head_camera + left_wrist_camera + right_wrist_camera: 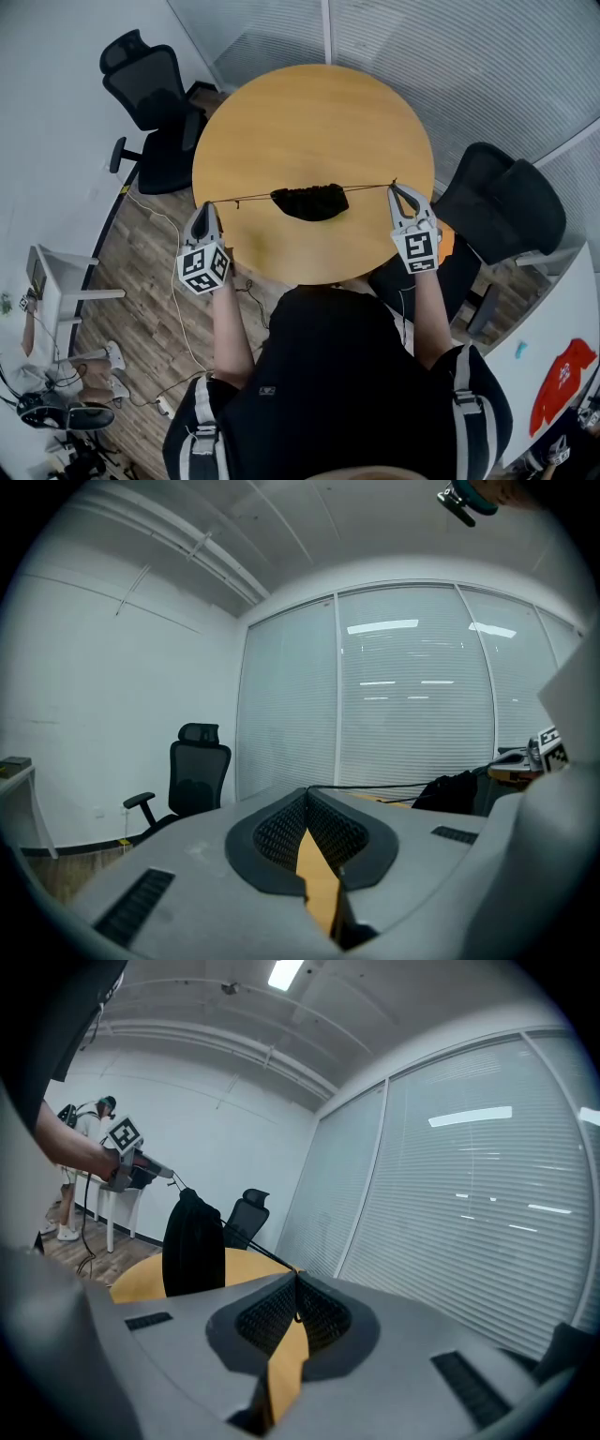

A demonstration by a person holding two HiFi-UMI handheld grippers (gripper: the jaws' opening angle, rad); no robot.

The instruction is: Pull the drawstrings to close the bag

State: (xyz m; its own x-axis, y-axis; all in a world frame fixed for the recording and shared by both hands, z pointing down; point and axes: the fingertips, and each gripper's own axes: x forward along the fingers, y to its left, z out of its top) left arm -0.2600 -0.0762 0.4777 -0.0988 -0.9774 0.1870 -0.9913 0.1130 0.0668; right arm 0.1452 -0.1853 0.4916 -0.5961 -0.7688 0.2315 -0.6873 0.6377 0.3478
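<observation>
A black drawstring bag (310,201) hangs over the round wooden table (309,112), its mouth gathered. It is strung between two taut cords. The left drawstring (240,199) runs to my left gripper (207,205) at the table's left edge, jaws shut on the cord's end. The right drawstring (370,186) runs to my right gripper (395,187), also shut on its cord. In the left gripper view the cord (375,786) leaves the closed tips (307,790) toward the bag (453,792). In the right gripper view the cord (246,1248) leads from the tips (297,1277) to the bag (192,1241).
A black office chair (155,103) stands at the table's far left, another (506,206) at its right. A glass wall with blinds (450,56) runs behind. A white desk (52,286) and floor cables (178,300) lie to the left.
</observation>
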